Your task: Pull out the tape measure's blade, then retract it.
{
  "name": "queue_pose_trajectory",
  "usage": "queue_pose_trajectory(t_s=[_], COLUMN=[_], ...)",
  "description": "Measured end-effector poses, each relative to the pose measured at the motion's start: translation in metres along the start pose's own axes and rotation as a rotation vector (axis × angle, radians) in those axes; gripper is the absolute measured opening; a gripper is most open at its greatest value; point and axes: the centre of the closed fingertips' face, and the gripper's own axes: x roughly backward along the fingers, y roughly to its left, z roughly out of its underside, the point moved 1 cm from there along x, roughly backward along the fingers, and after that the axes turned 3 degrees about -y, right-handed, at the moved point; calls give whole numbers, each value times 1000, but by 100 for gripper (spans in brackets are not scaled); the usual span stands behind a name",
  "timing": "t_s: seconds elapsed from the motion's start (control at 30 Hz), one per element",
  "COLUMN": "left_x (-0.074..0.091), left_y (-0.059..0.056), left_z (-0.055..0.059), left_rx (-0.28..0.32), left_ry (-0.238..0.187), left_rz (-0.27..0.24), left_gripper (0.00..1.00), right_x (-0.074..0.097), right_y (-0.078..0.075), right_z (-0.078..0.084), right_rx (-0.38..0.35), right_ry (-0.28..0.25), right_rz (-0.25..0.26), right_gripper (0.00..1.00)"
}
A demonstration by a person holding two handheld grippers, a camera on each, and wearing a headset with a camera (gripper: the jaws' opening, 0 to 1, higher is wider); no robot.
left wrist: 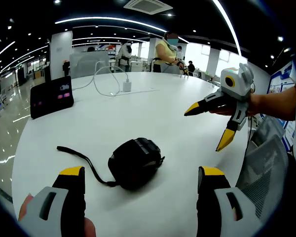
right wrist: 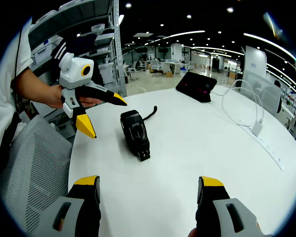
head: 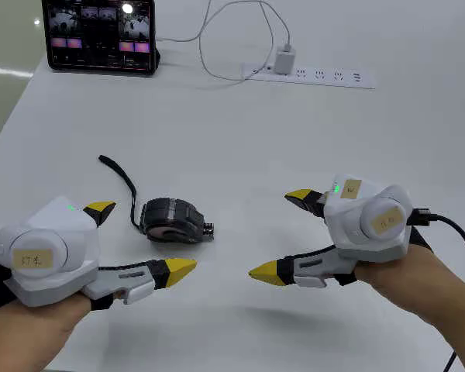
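A black tape measure [head: 173, 220] lies on the white table [head: 240, 139], its black wrist strap [head: 118, 175] trailing to the back left and its blade tip [head: 210, 229] pointing right. The blade is fully inside. My left gripper [head: 146, 236] is open just left of the tape measure [left wrist: 134, 162], its yellow-tipped jaws on either side of the case without touching it. My right gripper [head: 283, 233] is open too, about a hand's width right of the blade tip [right wrist: 144, 157], facing the tape measure [right wrist: 134, 129]. The right gripper [left wrist: 207, 127] and the left gripper [right wrist: 104, 114] each appear in the other's view.
A dark tablet [head: 101, 35] stands at the table's back left. A white power strip [head: 314, 75] with a plugged charger [head: 284, 59] and looping cable lies at the back. A mesh chair [right wrist: 27, 163] sits beside the table edge. People stand in the far background.
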Motion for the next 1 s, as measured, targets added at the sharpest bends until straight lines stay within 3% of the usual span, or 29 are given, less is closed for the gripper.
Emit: queue_pose_trajectory(t_s=[0.27,0.7,1.0], left_x=[8,19,26], left_y=[-3,-5,-2], left_z=[7,15,24], left_rx=[-46,-53,-55], left_ry=[17,9,2], left_rz=[32,78,82], left_gripper=[95,98,99], right_x=[13,34,47], right_y=[1,7,8], right_z=[-1,8,21], right_rx=[-4,-27,-60], right_ry=[-41,-87,-106], right_rz=[34,82,124], right_gripper=[80,84,88])
